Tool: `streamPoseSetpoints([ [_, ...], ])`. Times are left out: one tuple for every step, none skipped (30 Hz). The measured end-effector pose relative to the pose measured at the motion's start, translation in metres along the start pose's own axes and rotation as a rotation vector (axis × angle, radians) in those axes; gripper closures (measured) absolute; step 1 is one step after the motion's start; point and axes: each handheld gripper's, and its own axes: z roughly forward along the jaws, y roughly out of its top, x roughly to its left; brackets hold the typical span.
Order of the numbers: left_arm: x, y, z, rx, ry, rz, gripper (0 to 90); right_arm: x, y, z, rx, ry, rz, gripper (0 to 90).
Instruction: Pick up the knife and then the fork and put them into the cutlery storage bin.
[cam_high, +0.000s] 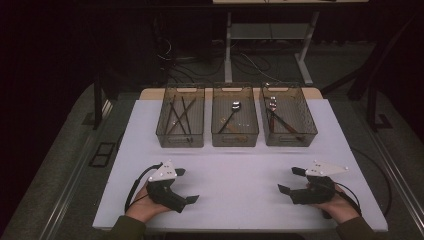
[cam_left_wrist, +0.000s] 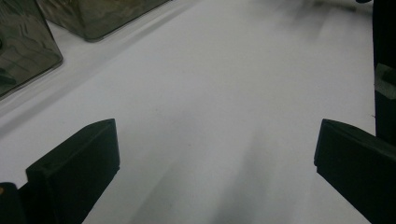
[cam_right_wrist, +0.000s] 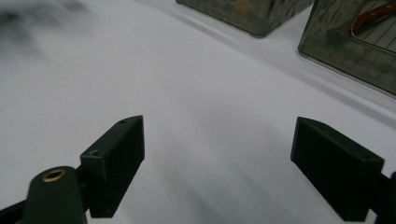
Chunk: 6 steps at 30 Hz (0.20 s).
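Cutlery lot: spoon (cam_high: 233, 111) in middle bin (cam_high: 235, 139), well beyond both claws. Judged light, rigid, slippery; best pinched mid-handle. Left claw (cam_high: 186, 185) and right claw (cam_high: 288, 180) spread, empty, near table (cam_high: 235, 170) front edge.

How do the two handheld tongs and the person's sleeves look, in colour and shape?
Both the left tongs and the right tongs are black, each with two blocky, flat-faced jaws. Each carries a pale grey three-cornered plate dotted with small white markers. A black cable loops from the left one. The sleeves are dark olive.
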Motion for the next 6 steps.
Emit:
streamPoseSetpoints([
  [-0.0001,0.0,0.0,0.001,0.0,0.0,0.0,0.0,-0.0001,0.0004,0.003,-0.001,-0.001,17.3],
  [-0.0002,-0.0001,0.0,0.001,-0.001,-0.001,0.0,0.0001,0.0001,0.0007,0.002,0.001,-0.001,17.3],
  [-0.0002,-0.0001,-0.0001,0.001,-0.001,0.0,0.0,0.0005,0.0002,0.0009,0.001,0.004,-0.002,17.3],
  [-0.0002,-0.0001,0.0,0.001,-0.001,-0.001,0.0,0.0008,0.0003,0.0009,0.002,0.005,-0.004,17.3],
  [0.0,0.0,0.0,0.002,-0.001,-0.001,0.0,0.001,0.0004,0.0008,0.004,0.006,-0.006,17.2],
  [0.0,0.0,0.0,0.002,-0.001,-0.001,0.0,0.001,0.0004,0.0008,0.003,0.007,-0.007,17.3],
])
